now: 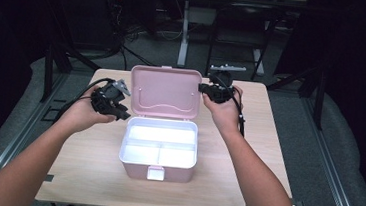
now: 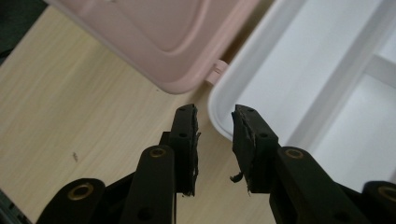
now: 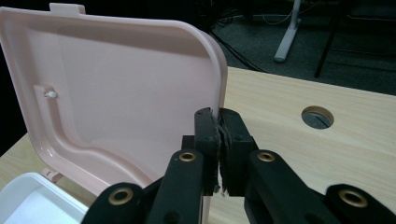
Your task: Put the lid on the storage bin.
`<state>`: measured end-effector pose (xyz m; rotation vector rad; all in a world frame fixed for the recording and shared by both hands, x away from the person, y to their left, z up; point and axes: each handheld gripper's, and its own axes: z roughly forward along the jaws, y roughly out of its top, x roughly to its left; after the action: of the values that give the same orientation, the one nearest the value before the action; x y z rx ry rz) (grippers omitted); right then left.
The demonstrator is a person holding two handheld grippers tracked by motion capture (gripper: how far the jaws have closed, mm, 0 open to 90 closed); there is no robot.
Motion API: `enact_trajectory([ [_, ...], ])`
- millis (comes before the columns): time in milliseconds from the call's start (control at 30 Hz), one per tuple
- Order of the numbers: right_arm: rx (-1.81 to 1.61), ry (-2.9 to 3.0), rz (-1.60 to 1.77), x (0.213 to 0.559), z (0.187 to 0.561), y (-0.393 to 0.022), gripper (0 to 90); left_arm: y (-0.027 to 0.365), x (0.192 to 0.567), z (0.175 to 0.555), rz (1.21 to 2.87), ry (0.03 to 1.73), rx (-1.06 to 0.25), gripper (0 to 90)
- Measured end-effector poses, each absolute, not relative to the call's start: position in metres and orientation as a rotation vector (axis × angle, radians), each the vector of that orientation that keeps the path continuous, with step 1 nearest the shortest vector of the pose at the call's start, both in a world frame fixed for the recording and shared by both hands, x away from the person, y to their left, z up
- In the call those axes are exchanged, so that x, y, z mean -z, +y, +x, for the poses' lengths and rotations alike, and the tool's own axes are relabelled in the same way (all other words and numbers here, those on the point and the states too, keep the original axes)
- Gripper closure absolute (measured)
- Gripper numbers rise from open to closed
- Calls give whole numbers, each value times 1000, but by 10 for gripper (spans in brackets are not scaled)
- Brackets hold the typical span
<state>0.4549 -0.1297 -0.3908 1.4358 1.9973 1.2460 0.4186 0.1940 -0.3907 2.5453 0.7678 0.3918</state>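
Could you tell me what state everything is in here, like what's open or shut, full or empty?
Pink box: open.
Lid: raised upright, its edge pinched by the right gripper.
White tray: sits in the box, compartments empty.
Left gripper: fingers open, nothing between them.
Right gripper: fingers shut on the lid.

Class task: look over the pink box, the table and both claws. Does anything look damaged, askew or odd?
Yes: the pads of the left claw look torn, with frayed bits along their inner faces. The right claw grips the edge of the pink box's raised lid. The white tray looks empty and sits straight.
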Motion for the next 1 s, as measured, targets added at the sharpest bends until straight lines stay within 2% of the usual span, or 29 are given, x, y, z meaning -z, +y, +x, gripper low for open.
enact_trajectory([
  [300, -1254, 1993, 1422, 390, 451, -130, 869, 201, 384, 438, 2379, 911, -504, 688],
  [633, -1265, 1986, 1408, 389, 447, -131, 869, 207, 374, 453, 2106, 1026, -583, 638],
  [1000, -1275, 1983, 1385, 389, 442, -132, 869, 200, 375, 465, 1968, 1092, -633, 598],
])
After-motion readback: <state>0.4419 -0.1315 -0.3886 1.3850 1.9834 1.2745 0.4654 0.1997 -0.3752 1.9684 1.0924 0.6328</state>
